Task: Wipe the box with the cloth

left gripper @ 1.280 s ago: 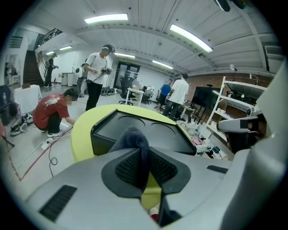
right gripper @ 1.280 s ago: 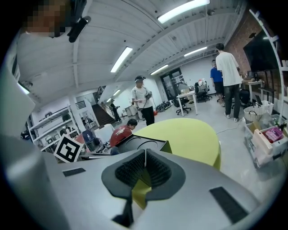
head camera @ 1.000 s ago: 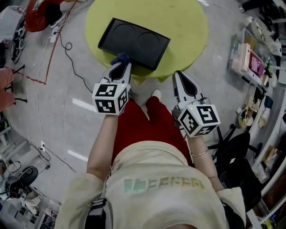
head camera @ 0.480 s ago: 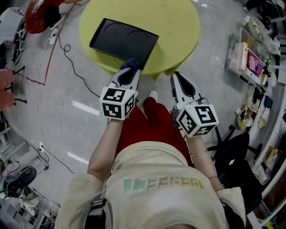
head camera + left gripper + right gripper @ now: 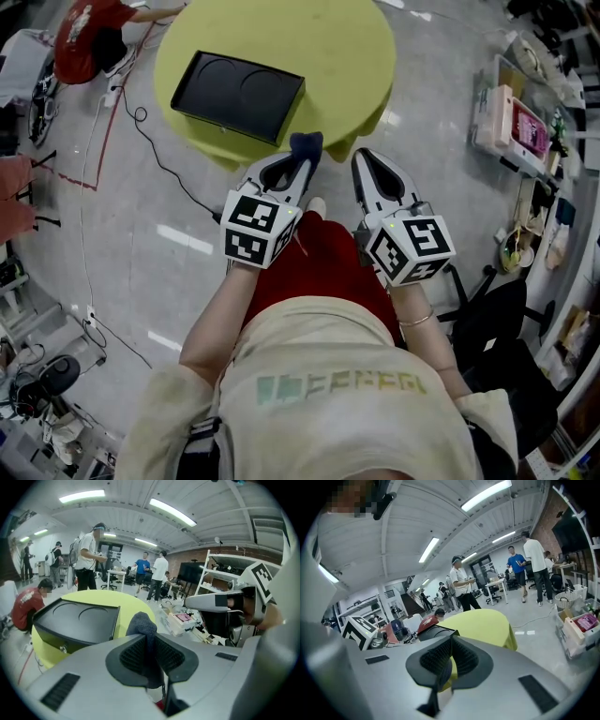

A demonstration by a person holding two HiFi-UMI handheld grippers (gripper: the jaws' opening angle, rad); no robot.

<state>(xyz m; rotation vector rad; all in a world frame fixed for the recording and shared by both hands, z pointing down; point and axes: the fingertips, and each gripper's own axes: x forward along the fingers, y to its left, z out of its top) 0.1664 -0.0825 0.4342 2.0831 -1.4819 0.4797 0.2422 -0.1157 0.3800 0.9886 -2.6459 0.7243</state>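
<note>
A flat black box (image 5: 237,95) with two round recesses in its lid lies on the round yellow-green table (image 5: 337,56); it shows at the left in the left gripper view (image 5: 77,620). My left gripper (image 5: 292,167) is shut on a dark blue cloth (image 5: 306,147), off the table's near edge and apart from the box. The cloth (image 5: 142,626) sticks up between the jaws. My right gripper (image 5: 372,172) hangs beside it near the table edge, jaws shut (image 5: 446,660) with nothing between them.
A person in red (image 5: 86,33) crouches on the floor left of the table, with cables (image 5: 141,103) trailing nearby. Shelves with boxes (image 5: 520,122) line the right side. A black chair (image 5: 492,319) stands at my right. Several people stand in the background.
The left gripper with the cloth has come off the box's near corner and drawn back toward me, past the table edge. The right gripper has barely moved.
</note>
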